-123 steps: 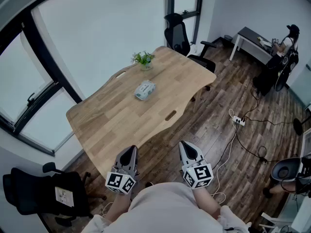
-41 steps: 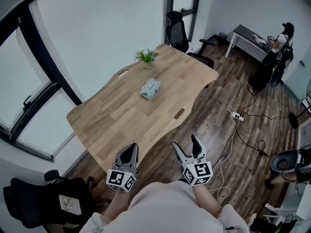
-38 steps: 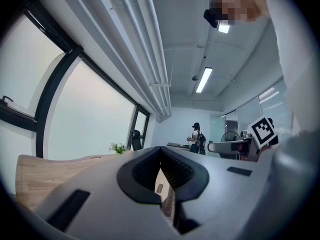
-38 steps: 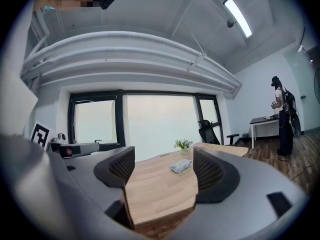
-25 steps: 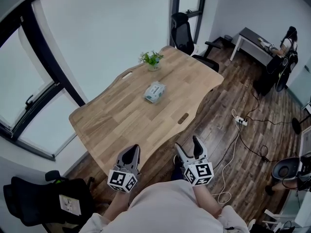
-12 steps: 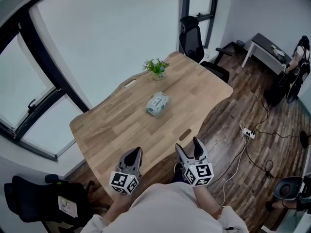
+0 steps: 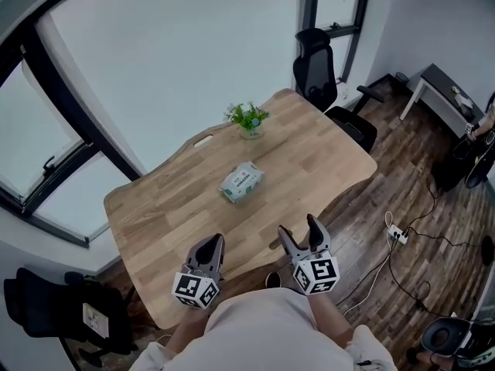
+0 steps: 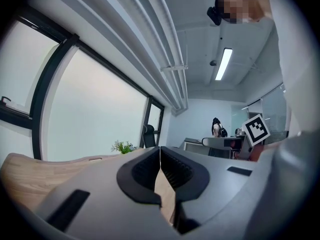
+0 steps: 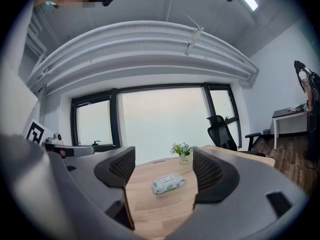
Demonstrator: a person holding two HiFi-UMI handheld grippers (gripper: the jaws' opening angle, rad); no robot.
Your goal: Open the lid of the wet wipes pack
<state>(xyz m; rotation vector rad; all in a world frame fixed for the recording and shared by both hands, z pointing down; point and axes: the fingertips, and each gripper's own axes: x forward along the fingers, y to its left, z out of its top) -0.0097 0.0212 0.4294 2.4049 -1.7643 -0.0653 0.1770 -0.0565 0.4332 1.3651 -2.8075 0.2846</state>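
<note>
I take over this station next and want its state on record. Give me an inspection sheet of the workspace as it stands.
Surface: wooden table, holding only the pack and a plant.
Job's things: wet wipes pack lies flat near the table's middle; lid state too small to tell.
Clutter: potted plant near the far edge, apart from the pack.
Grippers: left claw shut, empty; right claw open, empty; both by the table's near edge, well short of the pack.
Cables: power strip with cords on the floor at the right.
Surroundings: wood floor, large windows, black office chair at the table's far end, another at near left.
</note>
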